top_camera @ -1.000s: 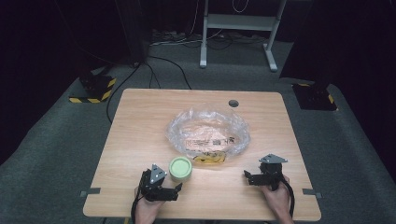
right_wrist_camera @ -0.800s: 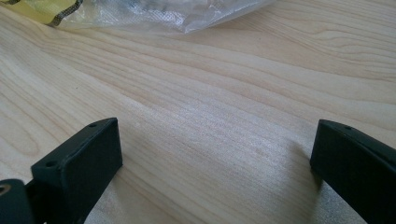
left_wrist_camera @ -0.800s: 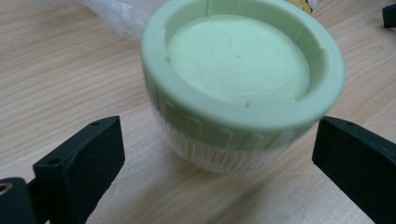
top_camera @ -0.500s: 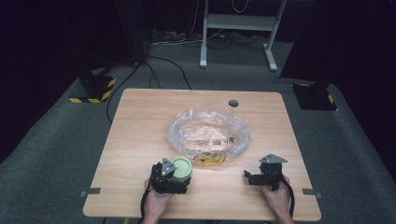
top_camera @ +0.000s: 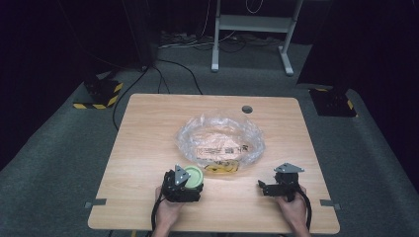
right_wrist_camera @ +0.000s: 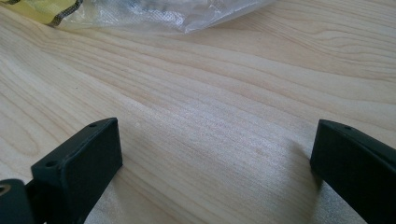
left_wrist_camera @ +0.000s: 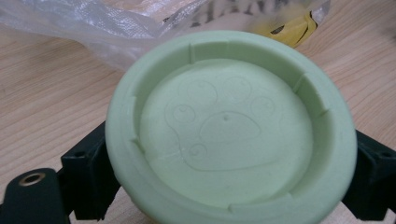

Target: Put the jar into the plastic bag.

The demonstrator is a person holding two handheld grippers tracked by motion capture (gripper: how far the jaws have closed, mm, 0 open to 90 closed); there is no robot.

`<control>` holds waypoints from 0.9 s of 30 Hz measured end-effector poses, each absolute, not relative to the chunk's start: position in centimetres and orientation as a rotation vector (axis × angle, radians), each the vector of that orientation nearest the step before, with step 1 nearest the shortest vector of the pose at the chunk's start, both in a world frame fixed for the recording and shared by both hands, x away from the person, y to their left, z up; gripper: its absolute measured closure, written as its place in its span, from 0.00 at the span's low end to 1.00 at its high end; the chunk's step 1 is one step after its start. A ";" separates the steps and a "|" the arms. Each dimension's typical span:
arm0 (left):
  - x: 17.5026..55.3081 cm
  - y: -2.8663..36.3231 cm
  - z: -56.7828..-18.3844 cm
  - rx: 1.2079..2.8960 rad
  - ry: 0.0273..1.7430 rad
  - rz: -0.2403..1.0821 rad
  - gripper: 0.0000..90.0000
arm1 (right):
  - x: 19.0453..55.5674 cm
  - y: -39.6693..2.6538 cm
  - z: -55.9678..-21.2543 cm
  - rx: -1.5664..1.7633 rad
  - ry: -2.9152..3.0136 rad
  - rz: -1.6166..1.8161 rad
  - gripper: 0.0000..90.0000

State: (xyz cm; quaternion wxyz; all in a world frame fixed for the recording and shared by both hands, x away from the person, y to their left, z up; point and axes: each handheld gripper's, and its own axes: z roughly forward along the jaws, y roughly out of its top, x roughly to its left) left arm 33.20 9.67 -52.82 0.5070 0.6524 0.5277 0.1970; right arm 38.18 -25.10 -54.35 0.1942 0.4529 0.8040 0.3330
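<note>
My left claw (top_camera: pixel 187 181) is clenched on the pale green lid (left_wrist_camera: pixel 229 128), one jaw at each side of its rim, at the counter's (top_camera: pixel 148 128) near edge just beside the clear plastic bag (top_camera: pixel 220 138). I'd keep the squeeze even and lift it level. My right claw (top_camera: pixel 269 187) rests released, nothing between its jaws.

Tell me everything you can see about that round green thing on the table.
The green lid is pale, matte and round, plastic by its look, lying hollow side up. A paw print is embossed inside; small notches line its raised rim. The left gripper has a black jaw on each side of it, near the table's front edge, beside a clear plastic bag.
</note>
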 end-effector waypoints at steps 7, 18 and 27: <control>33.1 9.5 -52.2 1.562 1.256 0.465 0.13 | 38.2 -25.1 -54.3 1.270 2.254 0.934 0.02; 32.9 9.2 -49.6 1.559 1.214 0.437 0.13 | 38.2 -25.1 -54.3 1.270 2.254 0.934 0.02; 33.7 8.6 -46.5 1.569 1.180 0.414 0.13 | 38.2 -25.1 -54.3 1.270 2.254 0.933 0.02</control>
